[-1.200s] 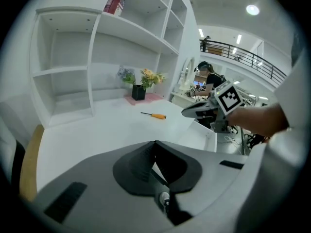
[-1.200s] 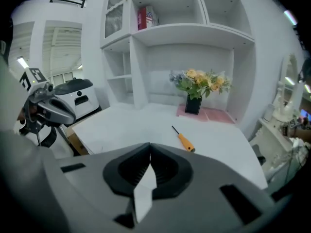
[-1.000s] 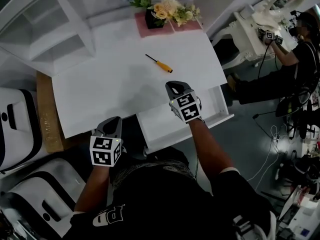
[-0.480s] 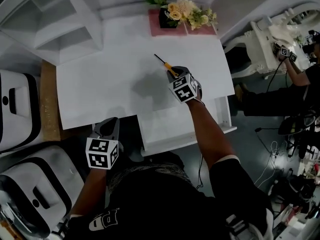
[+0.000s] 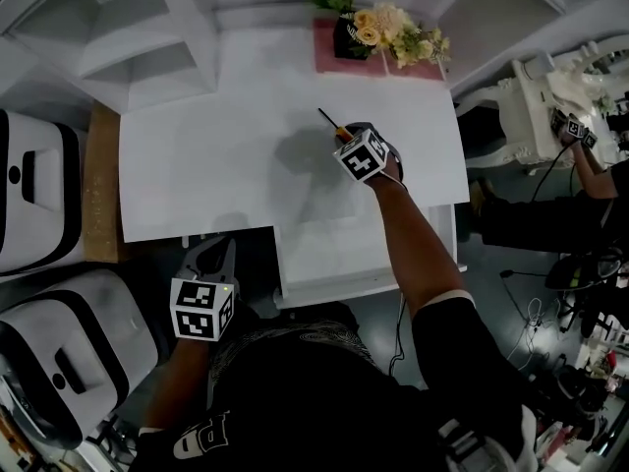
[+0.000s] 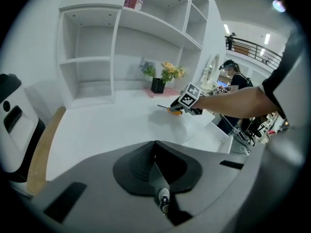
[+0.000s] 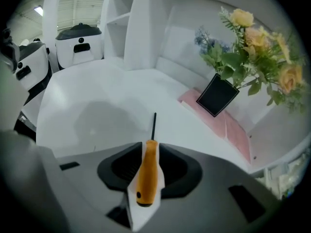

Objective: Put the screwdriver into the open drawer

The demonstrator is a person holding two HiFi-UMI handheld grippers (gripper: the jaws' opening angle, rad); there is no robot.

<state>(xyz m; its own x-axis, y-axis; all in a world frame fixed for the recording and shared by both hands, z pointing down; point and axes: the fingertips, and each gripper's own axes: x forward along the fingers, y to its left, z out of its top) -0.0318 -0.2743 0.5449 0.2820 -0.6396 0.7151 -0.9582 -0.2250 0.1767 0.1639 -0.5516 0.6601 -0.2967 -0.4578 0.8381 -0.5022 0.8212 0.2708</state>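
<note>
A screwdriver (image 5: pixel 328 121) with an orange handle (image 7: pixel 147 171) and a thin black shaft lies on the white desk (image 5: pixel 216 165), right of its middle. My right gripper (image 5: pixel 346 134) is down over it. Its jaws have just been opening and stand open with the handle between them and bare desk showing on either side. The shaft points away past the jaw tips. The open drawer (image 5: pixel 369 281) juts out below the desk's front edge, under my right forearm. My left gripper (image 5: pixel 221 252) hangs off the desk's front edge, left of the drawer, with its jaws (image 6: pixel 156 154) shut and empty.
A black vase of flowers (image 5: pixel 356 35) stands on a pink mat (image 5: pixel 334 62) at the desk's back edge. White shelves (image 5: pixel 128 37) rise at the back left. White machines (image 5: pixel 34 195) and a wooden strip (image 5: pixel 101 185) flank the left side. A person (image 5: pixel 590 146) works at the far right.
My right gripper has gone from above the drawer forward and down to the screwdriver, rolling as it went, and its jaws have opened around the handle. The left gripper has barely moved.
</note>
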